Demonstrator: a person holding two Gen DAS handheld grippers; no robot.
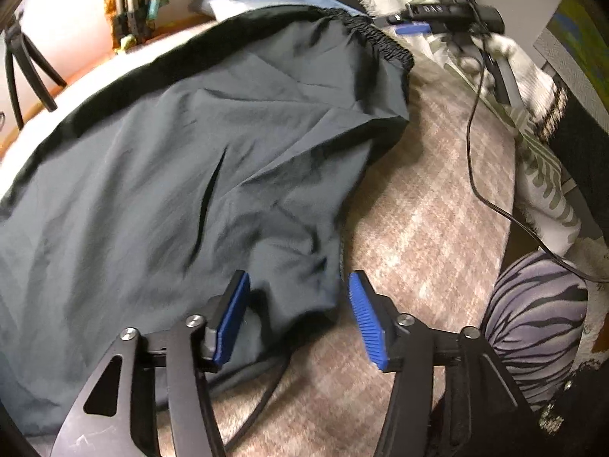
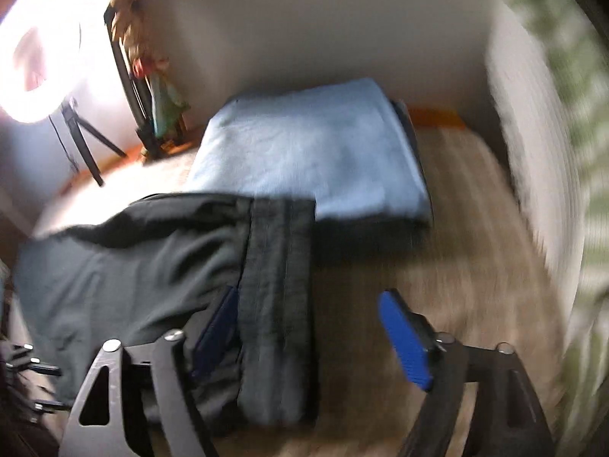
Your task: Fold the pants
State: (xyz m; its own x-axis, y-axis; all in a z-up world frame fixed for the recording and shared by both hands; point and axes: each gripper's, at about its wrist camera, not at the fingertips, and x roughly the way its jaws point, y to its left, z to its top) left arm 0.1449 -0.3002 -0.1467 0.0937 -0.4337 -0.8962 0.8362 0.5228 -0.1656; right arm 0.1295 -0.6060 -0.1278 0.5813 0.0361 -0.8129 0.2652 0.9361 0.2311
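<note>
The dark slate-grey woven pants point(image 1: 182, 175) with a gathered black elastic waistband point(image 1: 375, 36) are spread on a beige mottled bed cover point(image 1: 422, 205). Seen from the left wrist, the cloth lies ahead of and to the left of the left gripper point(image 1: 300, 316); its long axis runs from the waistband at the far right down toward the near left, where the legs leave the picture. The near edge of the fabric passes between the blue ribbed pads point(image 1: 367, 323), which stand apart and press on nothing; one pad rests over the cloth, the other over the bare cover.

From the right wrist, the picture is smeared by motion. A folded band of the pants point(image 2: 278, 304) lies between the fingers of the right gripper point(image 2: 304, 339), running away from it. Its jaws are spread wide, and no grip on the fabric is shown.

Both tongs are judged equally close to an edge; the next fold would likely turn on which end of the long axis is lifted.

Beyond the pants, a folded light-blue cloth point(image 2: 316, 148) lies farther off, touching the far hem. A black cable point(image 1: 475, 144) trails to the right of the left gripper, beside a white-and-green leaf-print fabric point(image 1: 544, 175) and a grey zebra-striped cushion point(image 1: 533, 323). A glowing ring light point(image 2: 34, 57) stands far left.

Pale characters are printed on a black device point(image 1: 453, 11) at the far right, too small to be read reliably.
</note>
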